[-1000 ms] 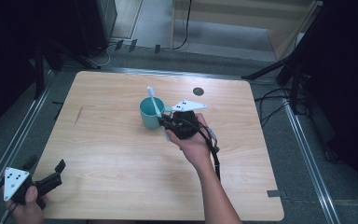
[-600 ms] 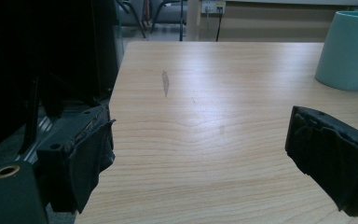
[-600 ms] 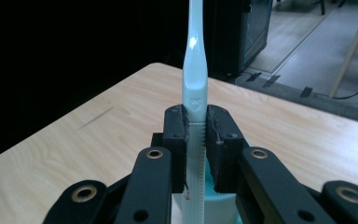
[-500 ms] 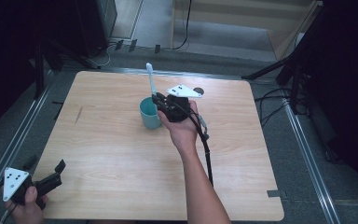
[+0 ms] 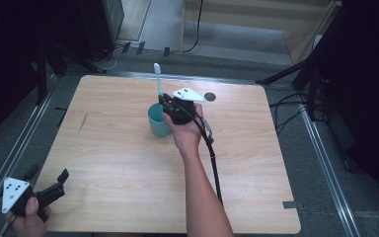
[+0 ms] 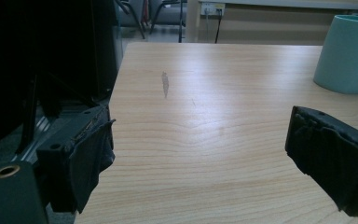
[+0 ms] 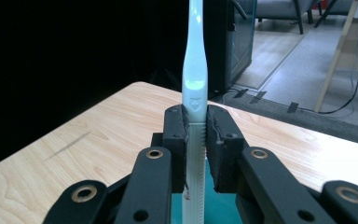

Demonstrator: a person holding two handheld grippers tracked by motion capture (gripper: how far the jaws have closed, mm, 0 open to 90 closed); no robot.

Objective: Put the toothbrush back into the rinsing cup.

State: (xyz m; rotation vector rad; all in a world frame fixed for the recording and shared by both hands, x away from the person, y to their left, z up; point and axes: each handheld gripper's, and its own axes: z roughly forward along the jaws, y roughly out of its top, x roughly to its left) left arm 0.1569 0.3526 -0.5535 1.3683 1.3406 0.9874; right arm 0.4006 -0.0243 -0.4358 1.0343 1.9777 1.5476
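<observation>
A teal cup (image 5: pixel 158 121) stands upright near the middle of the wooden table (image 5: pixel 128 163); it also appears at the upper right (image 6: pixel 349 53) in the left gripper view. My right gripper (image 5: pixel 165 101) hovers just right of and above the cup, shut on a pale toothbrush (image 5: pixel 157 79) that sticks up and away from it. In the right gripper view the toothbrush handle (image 7: pixel 196 93) is pinched between the pads, with the cup's teal (image 7: pixel 212 186) below the jaws. My left gripper (image 5: pixel 54 185) rests open at the table's front left corner, nothing between its fingers (image 6: pixel 335 163).
A small dark round mark (image 5: pixel 210 97) lies on the table behind the right hand. A cable (image 5: pixel 213 163) trails from the right gripper along the forearm. A metal frame rail (image 5: pixel 321 158) borders the table, with stands and cables on the floor beyond.
The right gripper has carried the toothbrush leftward and slightly away, from beside the cup to above its right rim. The brush now stands more upright. The left gripper has stayed put.
</observation>
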